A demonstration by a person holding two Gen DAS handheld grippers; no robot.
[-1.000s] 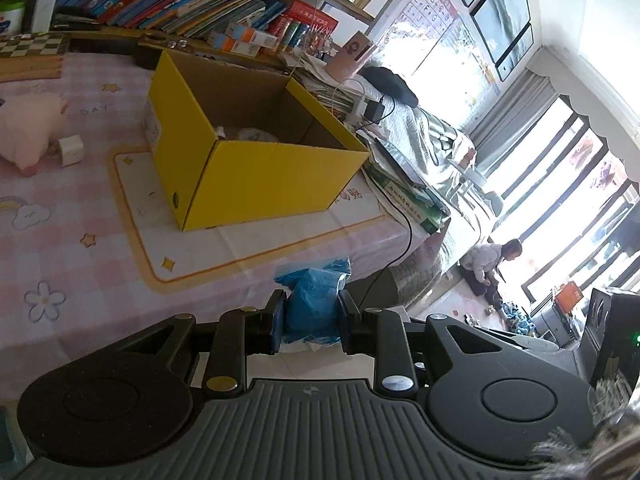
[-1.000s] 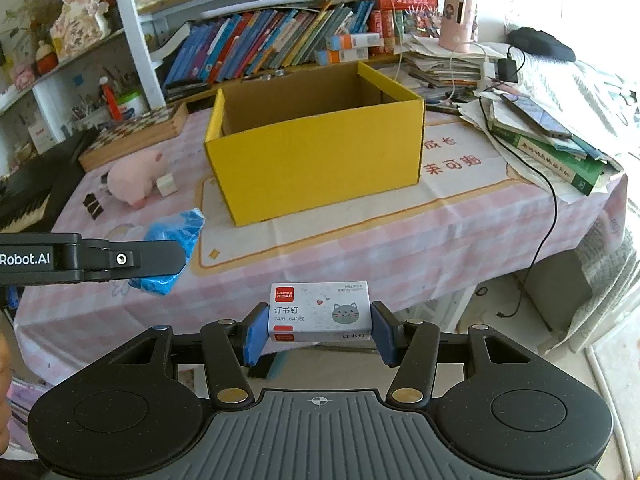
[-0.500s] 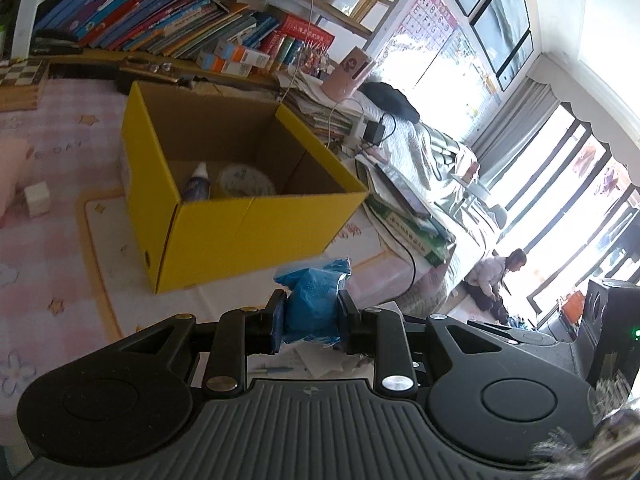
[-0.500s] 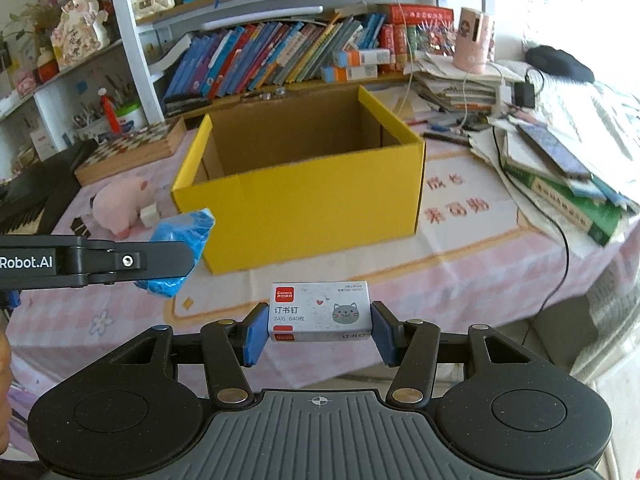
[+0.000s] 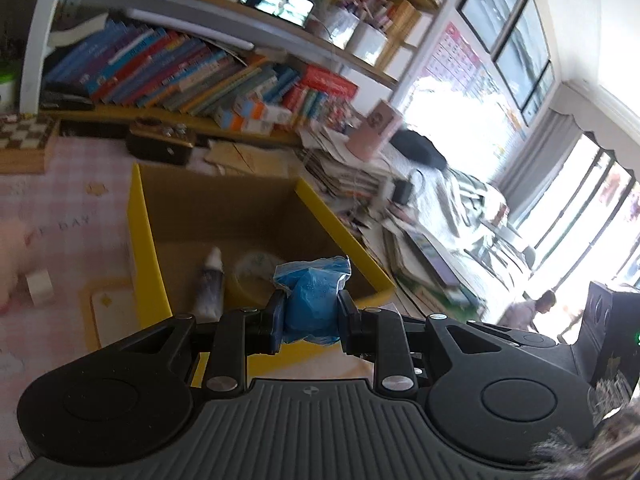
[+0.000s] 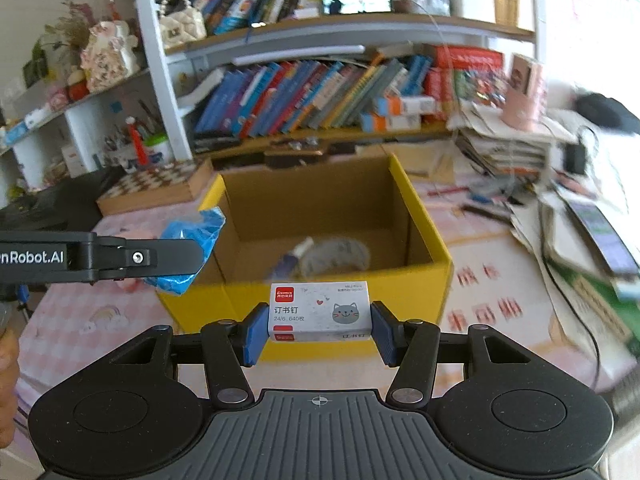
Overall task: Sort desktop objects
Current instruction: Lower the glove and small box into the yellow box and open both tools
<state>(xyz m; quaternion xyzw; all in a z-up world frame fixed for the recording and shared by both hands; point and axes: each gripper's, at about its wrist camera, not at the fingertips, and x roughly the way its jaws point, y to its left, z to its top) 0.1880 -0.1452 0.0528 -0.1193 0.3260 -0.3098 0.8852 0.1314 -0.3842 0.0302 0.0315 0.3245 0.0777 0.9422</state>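
Note:
My left gripper (image 5: 311, 322) is shut on a crumpled blue plastic bag (image 5: 311, 300), held above the near rim of the open yellow cardboard box (image 5: 146, 248). My right gripper (image 6: 318, 330) is shut on a small white staple box (image 6: 319, 311) with a cat face and red label, just in front of the yellow box (image 6: 434, 276). In the right wrist view the left gripper's finger (image 6: 120, 258) reaches in from the left with the blue bag (image 6: 192, 236) over the box's left corner. Inside the box lie a small bottle (image 5: 210, 284) and a roll of tape (image 5: 256, 276).
A pink plush toy (image 5: 10, 252) and a white cube (image 5: 39, 286) lie left of the box on the pink checked tablecloth (image 6: 80, 332). A chessboard case (image 6: 156, 188) sits behind. Stacked papers and books (image 6: 580, 232) crowd the right. A bookshelf (image 6: 320, 92) lines the back.
Both grippers have moved forward and up toward the yellow box, each keeping its grip. The box now fills more of both views and its inside shows.

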